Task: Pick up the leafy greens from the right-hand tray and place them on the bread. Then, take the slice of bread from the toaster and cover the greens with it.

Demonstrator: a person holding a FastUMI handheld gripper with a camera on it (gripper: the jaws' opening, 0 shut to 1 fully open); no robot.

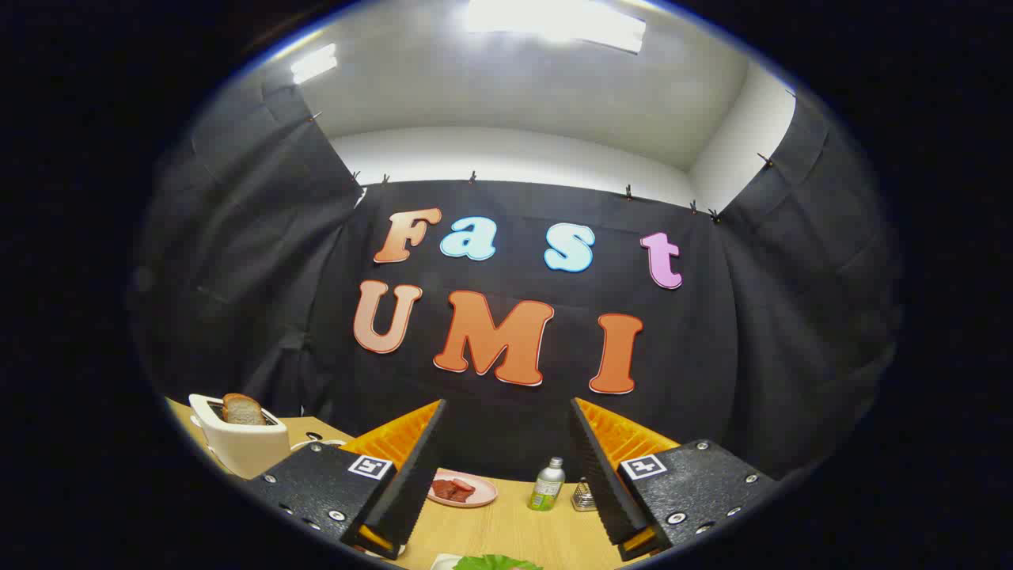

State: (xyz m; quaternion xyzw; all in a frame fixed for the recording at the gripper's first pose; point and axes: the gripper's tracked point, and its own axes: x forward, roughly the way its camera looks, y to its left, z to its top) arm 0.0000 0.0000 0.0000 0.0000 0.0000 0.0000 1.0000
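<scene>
Fisheye view from the hand-held gripper [506,467], level above the table [506,530], facing the booth wall [506,443].

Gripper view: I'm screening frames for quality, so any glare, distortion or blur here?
Gripper view: ceiling lights blown out to white; fisheye bends the booth walls; toaster, bottle and open gripper look sharp; leafy greens are cut off below the fingers.

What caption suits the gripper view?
Open claw above wooden table; toaster with bread slice, leafy greens below.
</scene>
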